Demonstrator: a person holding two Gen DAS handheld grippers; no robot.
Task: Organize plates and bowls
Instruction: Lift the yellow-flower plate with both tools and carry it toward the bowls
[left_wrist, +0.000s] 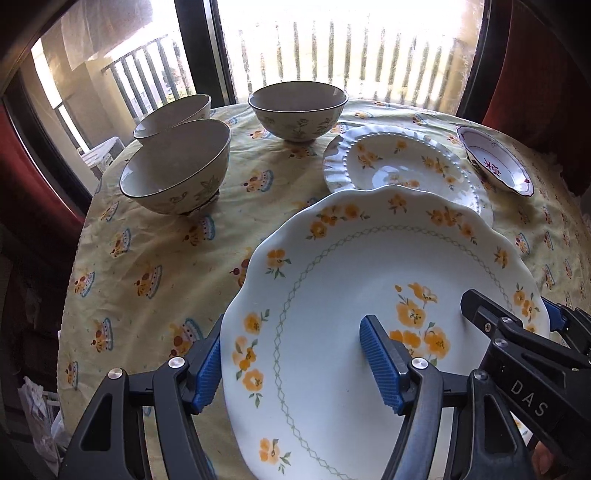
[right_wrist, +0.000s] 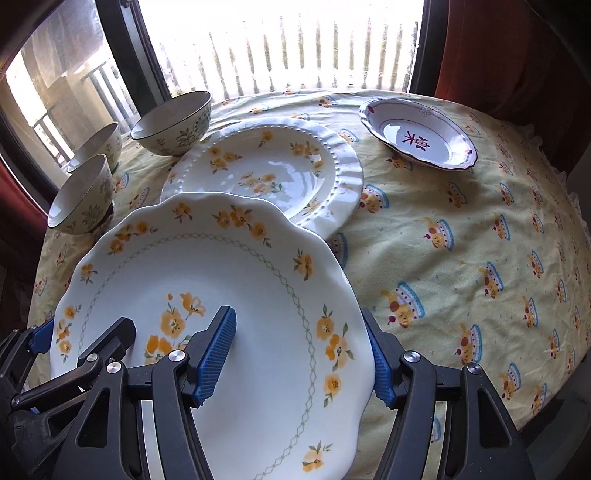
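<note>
Both grippers, left (left_wrist: 295, 362) and right (right_wrist: 299, 354), pinch opposite rims of the large white scalloped plate with orange flowers (left_wrist: 351, 266), carried just before the beaded white plate (right_wrist: 266, 166). Step: stacking plates. Next: lower level, centred upon it.

large plate (left_wrist: 332, 280) — near edge cut off

Three deep bowls (left_wrist: 297, 109), two plates (left_wrist: 369, 295), one shallow dish (left_wrist: 495, 160).

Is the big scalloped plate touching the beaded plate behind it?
Cannot tell. In both wrist views the scalloped plate overlaps the near rim of the beaded plate, but neither shows contact or a gap between them.
</note>
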